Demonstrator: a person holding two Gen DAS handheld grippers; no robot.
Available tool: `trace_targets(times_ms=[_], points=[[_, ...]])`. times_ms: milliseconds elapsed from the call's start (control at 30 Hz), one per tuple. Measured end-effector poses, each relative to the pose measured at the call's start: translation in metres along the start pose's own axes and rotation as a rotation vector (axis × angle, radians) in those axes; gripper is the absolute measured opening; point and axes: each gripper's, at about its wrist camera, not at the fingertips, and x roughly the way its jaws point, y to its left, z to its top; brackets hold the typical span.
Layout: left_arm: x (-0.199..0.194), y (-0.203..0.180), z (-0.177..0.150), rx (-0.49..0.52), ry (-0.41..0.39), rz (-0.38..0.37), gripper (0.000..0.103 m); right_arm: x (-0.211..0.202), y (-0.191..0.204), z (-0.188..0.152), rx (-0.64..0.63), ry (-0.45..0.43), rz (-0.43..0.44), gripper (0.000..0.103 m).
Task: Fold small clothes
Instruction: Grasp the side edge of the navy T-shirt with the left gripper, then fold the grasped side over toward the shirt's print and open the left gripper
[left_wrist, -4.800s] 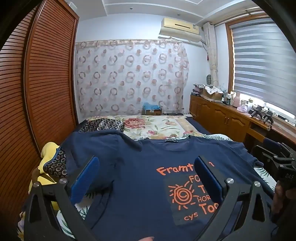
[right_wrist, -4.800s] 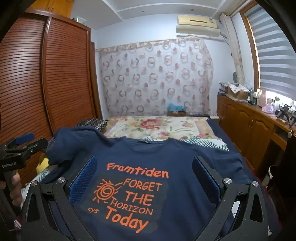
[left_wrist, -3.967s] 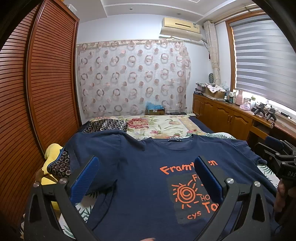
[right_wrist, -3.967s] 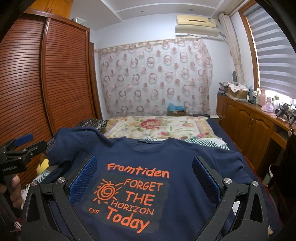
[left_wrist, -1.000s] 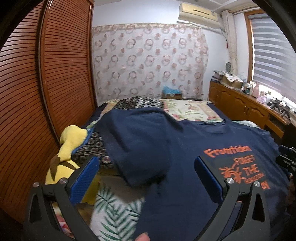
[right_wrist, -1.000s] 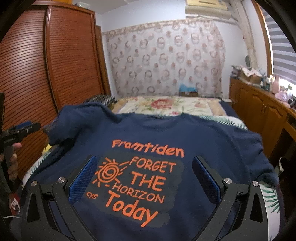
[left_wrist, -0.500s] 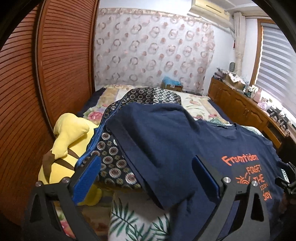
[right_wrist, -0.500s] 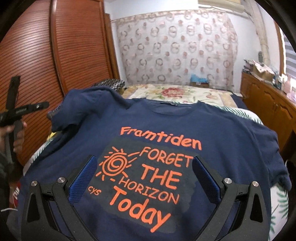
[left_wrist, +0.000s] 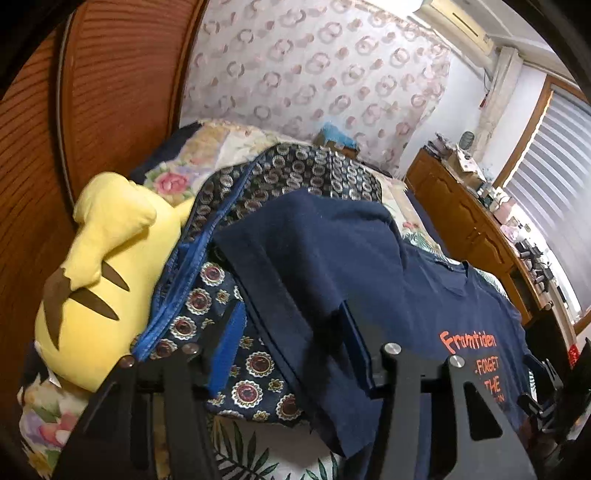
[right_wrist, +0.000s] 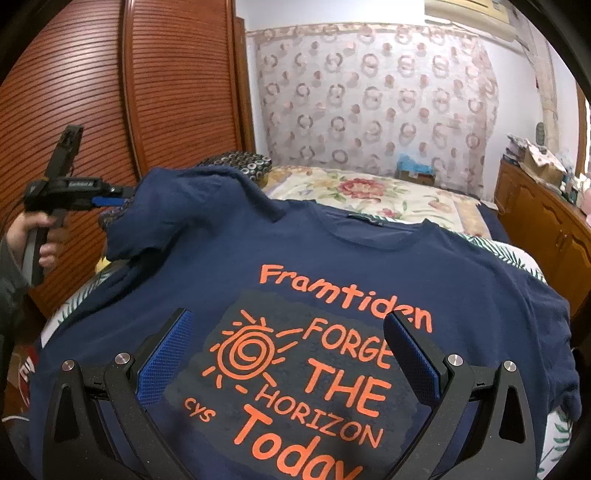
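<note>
Navy t-shirt (right_wrist: 461, 280) with orange "Framtiden FORGET THE HORIZON Today" print lies face-up on the bed (right_wrist: 369, 192), sleeve (left_wrist: 306, 251) at 10 o'clock draped over a patterned pillow (left_wrist: 295, 173). Left gripper (left_wrist: 291, 339) narrowed around sleeve hem; right gripper (right_wrist: 288, 350) spread wide above print.

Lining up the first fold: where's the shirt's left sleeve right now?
In the left wrist view, the sleeve lies draped over the patterned cushion, between the left gripper fingers, beside the yellow plush.
</note>
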Motion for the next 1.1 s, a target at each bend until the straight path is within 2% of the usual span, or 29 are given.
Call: trace_targets(times_ms=[233,267,300,333,367,433,633,800,1000,1067,1100], points=[[0.006,-0.001,-0.003,0.01,0.032,-0.01,0.052,0.014,0.002,0.007,0.002,0.025,0.019,0.103],[0.005,-0.003,-0.004,0.017,0.028,-0.009,0.048,0.015,0.002,0.008,0.005,0.028,0.022,0.103],[0.003,-0.004,-0.004,0.023,0.023,-0.009,0.04,0.016,0.001,0.008,0.01,0.031,0.026,0.103],[0.002,-0.005,-0.003,0.035,0.02,-0.012,0.024,0.018,0.001,0.009,0.016,0.033,0.032,0.103],[0.001,-0.006,-0.002,0.043,0.018,-0.015,0.013,0.018,0.002,0.009,0.018,0.034,0.036,0.103],[-0.006,-0.013,-0.001,0.077,-0.007,-0.02,0.004,0.018,0.002,0.008,0.019,0.035,0.038,0.103],[-0.028,-0.043,0.004,0.157,-0.089,-0.034,0.001,0.018,-0.002,0.005,0.035,0.037,0.038,0.103],[-0.034,-0.082,0.013,0.218,-0.111,-0.081,0.001,0.012,-0.014,0.004,0.057,0.024,0.017,0.103],[-0.022,-0.148,0.015,0.327,-0.08,-0.134,0.001,0.003,-0.037,0.005,0.094,0.004,-0.018,0.103],[-0.017,-0.164,0.011,0.354,-0.059,-0.139,0.004,-0.001,-0.045,0.006,0.108,-0.004,-0.03,0.103],[-0.014,-0.173,0.007,0.374,-0.052,-0.138,0.009,-0.003,-0.05,0.006,0.117,-0.007,-0.036,0.103]])
